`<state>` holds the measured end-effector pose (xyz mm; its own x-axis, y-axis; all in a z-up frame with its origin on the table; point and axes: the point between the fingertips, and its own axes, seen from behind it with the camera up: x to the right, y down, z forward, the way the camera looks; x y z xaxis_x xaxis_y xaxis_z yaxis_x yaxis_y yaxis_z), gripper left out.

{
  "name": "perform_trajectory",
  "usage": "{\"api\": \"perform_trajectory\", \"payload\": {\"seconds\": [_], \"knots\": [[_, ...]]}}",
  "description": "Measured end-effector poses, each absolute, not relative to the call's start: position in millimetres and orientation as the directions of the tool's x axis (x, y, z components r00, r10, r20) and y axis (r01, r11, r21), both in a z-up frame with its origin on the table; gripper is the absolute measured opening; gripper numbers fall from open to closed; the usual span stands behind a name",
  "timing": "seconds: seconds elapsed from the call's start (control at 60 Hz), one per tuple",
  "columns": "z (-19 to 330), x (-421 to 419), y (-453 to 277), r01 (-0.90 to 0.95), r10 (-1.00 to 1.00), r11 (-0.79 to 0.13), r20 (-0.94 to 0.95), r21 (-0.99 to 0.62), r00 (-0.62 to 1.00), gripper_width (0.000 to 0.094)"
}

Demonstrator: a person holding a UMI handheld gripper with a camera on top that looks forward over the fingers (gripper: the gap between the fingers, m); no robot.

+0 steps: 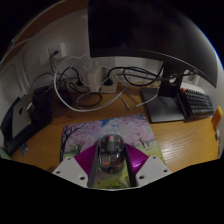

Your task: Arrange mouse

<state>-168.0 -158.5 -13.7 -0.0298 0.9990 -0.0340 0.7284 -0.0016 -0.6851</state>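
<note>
We see the gripper (110, 168) with its 2 magenta pads (84, 158) clenched on a grey mouse (110, 152), which sits between them above a colourful mouse mat (92, 130) on a wooden desk (50, 145). Beyond lie tangled cables (85, 85), a monitor (150, 30) and a keyboard (197, 100).

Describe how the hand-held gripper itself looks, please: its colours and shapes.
The hand-held gripper has two pale, whitish fingers that widen toward the camera. Each finger carries a magenta pad on its inner face. No cables or markings show on it.
</note>
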Motion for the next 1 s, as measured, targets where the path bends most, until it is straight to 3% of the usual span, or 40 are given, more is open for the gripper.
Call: {"api": "perform_trajectory", "payload": {"seconds": [0.117, 0.233, 0.4, 0.5, 0.7, 1.0], "knots": [[-10, -159, -159, 0.751, 0.998, -0.024, -0.065, -0.66, -0.025, 0.0876], [25, -131, -153, 0.763, 0.995, -0.052, -0.095, -0.644, -0.013, 0.0862], [95, -57, -125, 0.776, 0.997, -0.007, -0.068, -0.631, -0.047, 0.0864], [120, -10, -104, 0.797, 0.996, 0.012, -0.062, -0.604, -0.061, 0.0861], [135, 54, -56, 0.815, 0.996, 0.046, -0.034, -0.577, -0.081, 0.0864], [133, 65, -19, 0.813, 0.997, 0.032, -0.038, -0.581, -0.067, 0.0863]]}}
